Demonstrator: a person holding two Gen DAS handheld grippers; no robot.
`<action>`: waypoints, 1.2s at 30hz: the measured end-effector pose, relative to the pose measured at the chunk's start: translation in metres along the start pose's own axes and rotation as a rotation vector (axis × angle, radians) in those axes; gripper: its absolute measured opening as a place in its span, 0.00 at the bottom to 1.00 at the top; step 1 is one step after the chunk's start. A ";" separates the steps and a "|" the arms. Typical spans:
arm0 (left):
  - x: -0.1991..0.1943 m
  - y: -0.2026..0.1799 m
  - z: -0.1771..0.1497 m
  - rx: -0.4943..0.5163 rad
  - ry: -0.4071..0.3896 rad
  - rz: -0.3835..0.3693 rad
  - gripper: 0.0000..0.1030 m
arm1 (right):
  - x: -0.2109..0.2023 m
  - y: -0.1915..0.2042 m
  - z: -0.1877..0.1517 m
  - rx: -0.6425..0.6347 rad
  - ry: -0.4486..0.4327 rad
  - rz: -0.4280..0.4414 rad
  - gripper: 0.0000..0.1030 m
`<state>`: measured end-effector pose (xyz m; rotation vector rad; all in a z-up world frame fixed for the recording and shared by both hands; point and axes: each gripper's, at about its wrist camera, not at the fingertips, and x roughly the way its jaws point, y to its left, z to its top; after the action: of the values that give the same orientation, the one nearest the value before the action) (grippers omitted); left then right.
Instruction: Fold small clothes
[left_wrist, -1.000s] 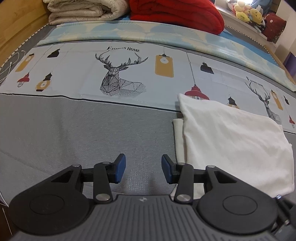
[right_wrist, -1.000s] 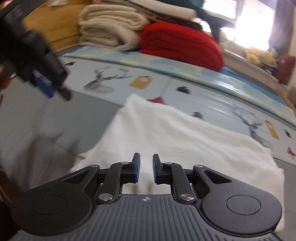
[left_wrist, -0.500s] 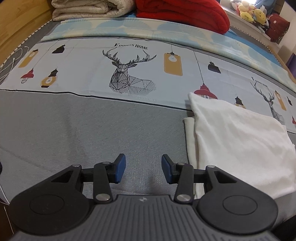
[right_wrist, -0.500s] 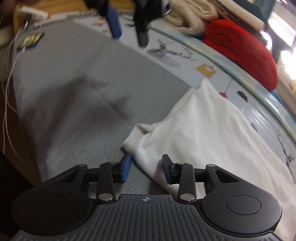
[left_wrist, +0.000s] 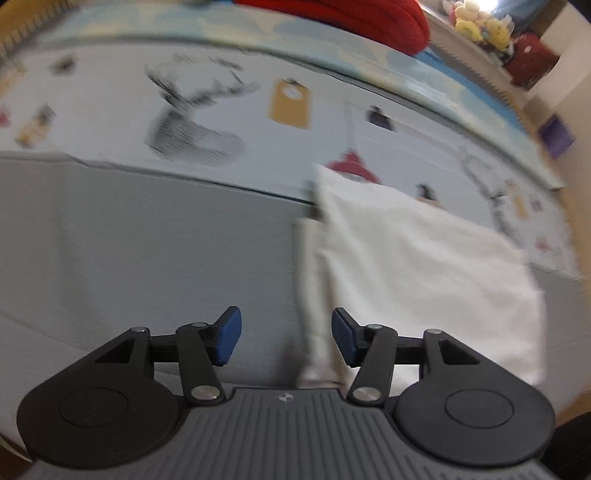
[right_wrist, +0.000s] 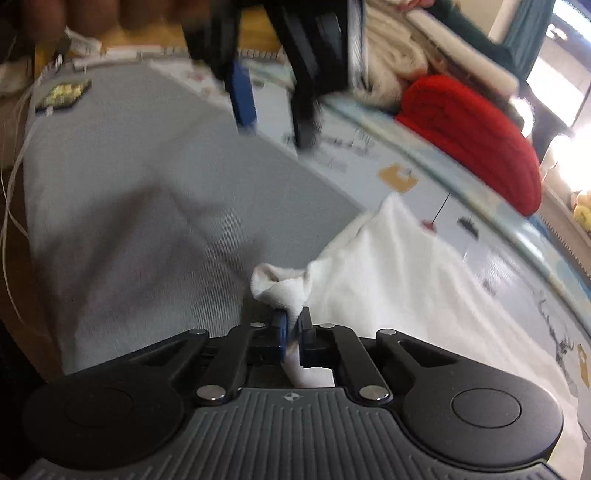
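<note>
White garment (right_wrist: 399, 295) lies folded on the grey sheet (right_wrist: 129, 206), near the red blanket (right_wrist: 476, 133). Right gripper (right_wrist: 293, 325) pinches the garment's bunched near-left corner — fingers pressed on cloth. Left gripper (left_wrist: 286, 336) spread wide, gripping nothing, just at the garment's left edge (left_wrist: 314, 295) — view blurred.

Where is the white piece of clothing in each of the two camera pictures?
Left wrist view: the white garment lies right of centre on the grey bedspread, ahead of the open left gripper.
Right wrist view: it fills the lower right, its near corner pinched in the right gripper.
Shared landmark: the red blanket, top of the left view, upper right in the right view.
</note>
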<state>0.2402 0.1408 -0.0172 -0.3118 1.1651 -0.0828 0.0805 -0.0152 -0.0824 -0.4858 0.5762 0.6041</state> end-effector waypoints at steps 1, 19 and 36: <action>0.005 -0.003 0.001 -0.025 0.021 -0.038 0.69 | -0.007 -0.004 0.002 0.015 -0.020 0.002 0.04; 0.081 -0.032 0.002 -0.095 0.146 -0.184 0.18 | -0.076 -0.050 -0.005 0.114 -0.160 0.064 0.04; 0.008 -0.023 0.000 0.035 0.027 -0.076 0.15 | -0.086 -0.037 0.026 0.170 -0.213 0.162 0.04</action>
<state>0.2458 0.1173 -0.0176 -0.3251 1.1776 -0.1746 0.0555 -0.0602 -0.0001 -0.2125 0.4620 0.7442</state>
